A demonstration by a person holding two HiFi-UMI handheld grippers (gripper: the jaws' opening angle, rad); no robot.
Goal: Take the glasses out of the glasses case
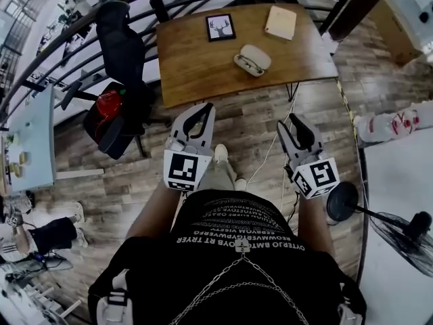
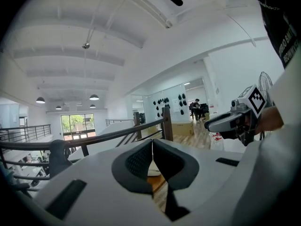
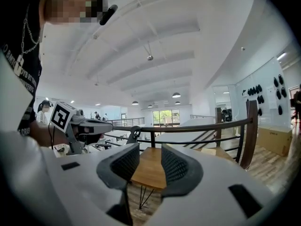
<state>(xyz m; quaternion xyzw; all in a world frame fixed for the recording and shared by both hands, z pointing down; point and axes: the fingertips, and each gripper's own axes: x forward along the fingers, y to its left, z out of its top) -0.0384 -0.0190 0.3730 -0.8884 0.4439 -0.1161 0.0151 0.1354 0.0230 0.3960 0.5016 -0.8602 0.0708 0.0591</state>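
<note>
Hovering short of the table [image 1: 193, 66]: left gripper [image 1: 206, 107] jaws together, right gripper [image 1: 292, 122] slightly apart (empty); glasses case [image 1: 252, 59] apparently open.

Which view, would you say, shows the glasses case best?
The head view: the open glasses case lies whole on the table. The left gripper view shows perhaps a pale sliver; the right gripper view, only the table.

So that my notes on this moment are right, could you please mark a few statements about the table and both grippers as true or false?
1. The glasses case lies open on the table. True.
2. The right gripper holds the glasses. False: its jaws stand apart, empty; the glasses lie in the case.
3. The left gripper has its jaws together. True.
4. The picture frame rests on the case. False: they lie apart.
</note>
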